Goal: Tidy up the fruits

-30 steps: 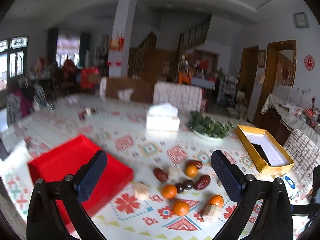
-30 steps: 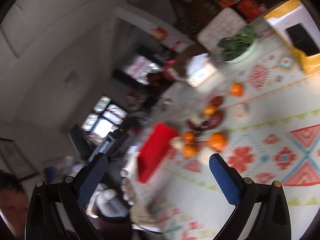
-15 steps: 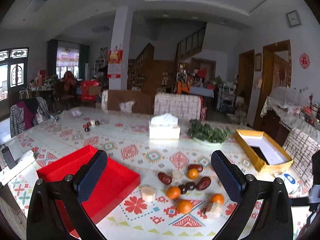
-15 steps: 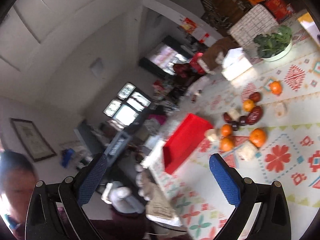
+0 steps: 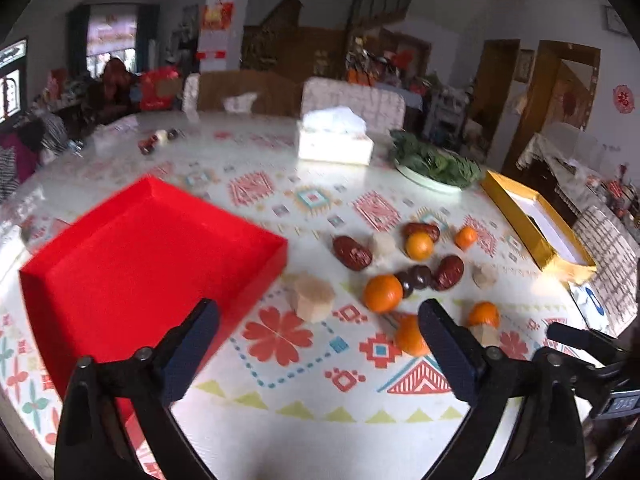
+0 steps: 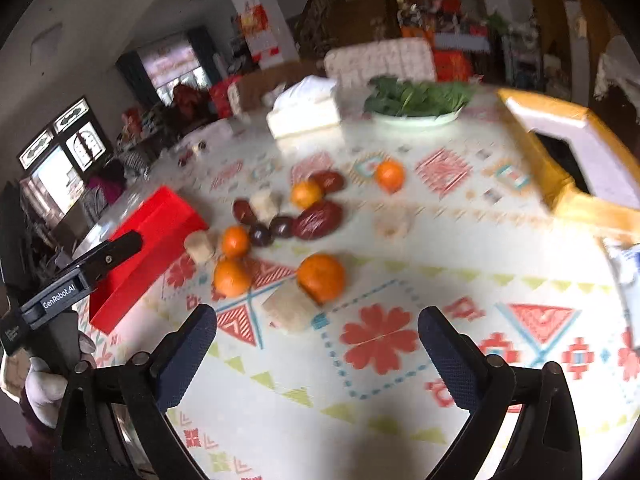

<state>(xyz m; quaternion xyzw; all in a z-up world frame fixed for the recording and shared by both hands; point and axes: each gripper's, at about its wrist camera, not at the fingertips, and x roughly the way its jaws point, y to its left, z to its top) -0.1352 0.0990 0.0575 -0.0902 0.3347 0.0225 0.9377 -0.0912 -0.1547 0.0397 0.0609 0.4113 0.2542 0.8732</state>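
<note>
Several oranges [image 5: 383, 293], red dates [image 5: 352, 253], dark plums [image 5: 418, 277] and beige blocks [image 5: 312, 300] lie loose on the patterned tablecloth. A red tray [image 5: 132, 248] lies to their left with nothing in it. My left gripper [image 5: 318, 312] hangs over the near edge of the pile; its jaws are closing with nothing between them. My right gripper [image 6: 316, 316] stands open and empty just short of an orange [image 6: 321, 278] and a beige block [image 6: 290, 308]. The red tray [image 6: 152, 240] shows at the left of the right wrist view, with a left gripper finger [image 6: 120, 246] in front of it.
A yellow box [image 5: 520, 220] with a white insert lies at the right. A tissue box [image 5: 335, 142] and a plate of greens [image 5: 434, 166] stand behind the fruit, chairs beyond them. A gloved hand [image 6: 44, 388] holds the left gripper.
Both grippers have tipped down toward the table and come closer to the fruit. The right view has rolled upright. The left jaws stand a little narrower.
</note>
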